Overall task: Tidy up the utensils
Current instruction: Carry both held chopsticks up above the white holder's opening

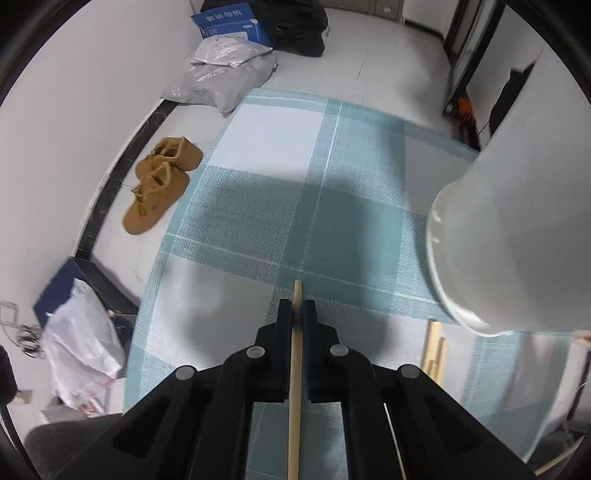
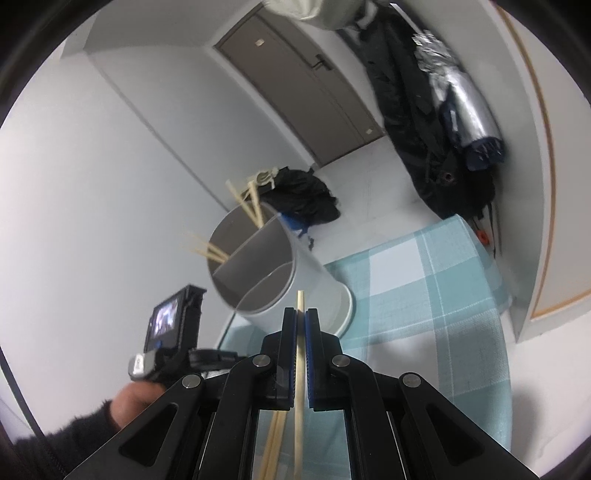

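Observation:
My left gripper (image 1: 296, 308) points steeply down at the teal checked tablecloth (image 1: 258, 221) and is shut on one wooden chopstick (image 1: 295, 387), whose tip pokes out past the fingers. Two more loose chopsticks (image 1: 435, 347) lie on the cloth at the lower right. The white utensil holder (image 1: 498, 240) looms blurred on the right. My right gripper (image 2: 300, 315) is shut on another chopstick (image 2: 298, 413), with its tip just in front of the white divided holder (image 2: 295, 280). Several chopsticks (image 2: 253, 206) lean inside the holder's far compartment.
Brown shoes (image 1: 159, 188), grey mail bags (image 1: 221, 81) and a blue box (image 1: 229, 22) lie on the floor beyond the table's left edge. A hand (image 2: 129, 402) holds the other gripper's camera unit (image 2: 166, 325) left of the holder. Coats (image 2: 424, 110) hang beside a door (image 2: 306, 85).

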The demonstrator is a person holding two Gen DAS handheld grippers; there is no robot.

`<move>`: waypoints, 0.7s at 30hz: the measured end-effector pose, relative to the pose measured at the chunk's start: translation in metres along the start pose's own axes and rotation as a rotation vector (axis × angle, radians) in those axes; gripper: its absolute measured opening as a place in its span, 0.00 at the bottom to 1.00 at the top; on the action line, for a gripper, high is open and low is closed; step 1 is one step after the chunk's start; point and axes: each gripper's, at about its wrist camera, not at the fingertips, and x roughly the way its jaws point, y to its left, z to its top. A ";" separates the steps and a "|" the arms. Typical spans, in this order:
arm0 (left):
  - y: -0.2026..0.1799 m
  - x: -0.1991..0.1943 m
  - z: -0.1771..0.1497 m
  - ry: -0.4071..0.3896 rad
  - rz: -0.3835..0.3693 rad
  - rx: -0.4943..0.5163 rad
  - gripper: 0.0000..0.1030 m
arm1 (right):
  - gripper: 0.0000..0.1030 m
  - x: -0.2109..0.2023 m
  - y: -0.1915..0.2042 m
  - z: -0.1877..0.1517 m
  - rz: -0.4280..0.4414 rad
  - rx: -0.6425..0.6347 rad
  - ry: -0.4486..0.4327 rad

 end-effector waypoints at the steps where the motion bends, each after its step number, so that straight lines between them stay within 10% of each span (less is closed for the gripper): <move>1: 0.001 0.000 0.003 -0.016 -0.008 -0.001 0.01 | 0.03 -0.001 0.002 -0.001 -0.001 -0.011 0.001; 14: 0.012 -0.112 -0.058 -0.485 -0.250 0.051 0.01 | 0.03 -0.010 0.052 -0.013 -0.022 -0.241 -0.033; 21: 0.003 -0.134 -0.076 -0.543 -0.288 0.084 0.01 | 0.03 -0.010 0.059 -0.017 -0.035 -0.259 -0.058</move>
